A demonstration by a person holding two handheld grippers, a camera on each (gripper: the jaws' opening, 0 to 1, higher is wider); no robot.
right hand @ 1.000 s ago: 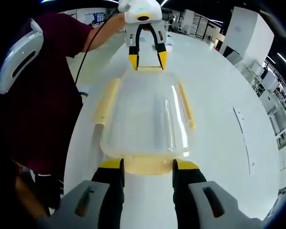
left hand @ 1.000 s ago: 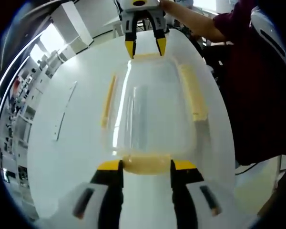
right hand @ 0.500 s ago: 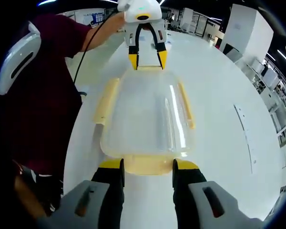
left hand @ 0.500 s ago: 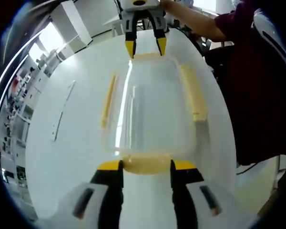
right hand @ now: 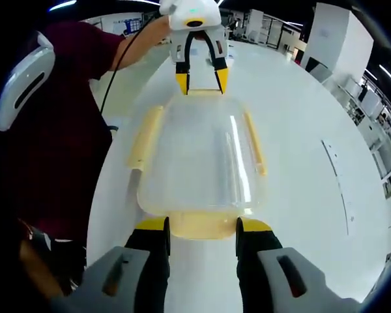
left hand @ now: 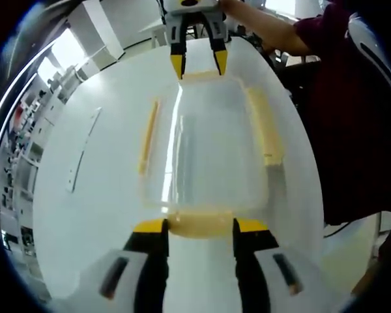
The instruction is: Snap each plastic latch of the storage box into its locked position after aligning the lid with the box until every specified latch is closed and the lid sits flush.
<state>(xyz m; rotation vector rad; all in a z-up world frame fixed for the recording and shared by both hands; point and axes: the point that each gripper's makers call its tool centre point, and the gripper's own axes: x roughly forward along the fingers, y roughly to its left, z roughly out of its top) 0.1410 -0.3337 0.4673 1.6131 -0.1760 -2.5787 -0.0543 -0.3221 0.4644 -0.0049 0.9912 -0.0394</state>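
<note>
A clear plastic storage box (left hand: 208, 150) with its lid on lies lengthwise on the white table (left hand: 85, 222). My left gripper (left hand: 200, 226) is open, its yellow-tipped jaws standing either side of the near yellow end latch (left hand: 201, 220). At the far end, my right gripper (left hand: 199, 67) is open astride the other end latch (left hand: 201, 76). In the right gripper view the box (right hand: 199, 156) runs from my right gripper (right hand: 202, 226) to the left gripper (right hand: 202, 81). The side latch by the person (right hand: 145, 138) flares outward. The opposite side latch (right hand: 254, 142) looks narrow against the box.
A person in a dark red top (right hand: 58, 150) stands against the table edge beside the box, one arm (left hand: 267, 29) reaching to the far gripper. A thin pale strip (right hand: 335, 189) lies on the table on the other side. Shelving and white units line the room behind.
</note>
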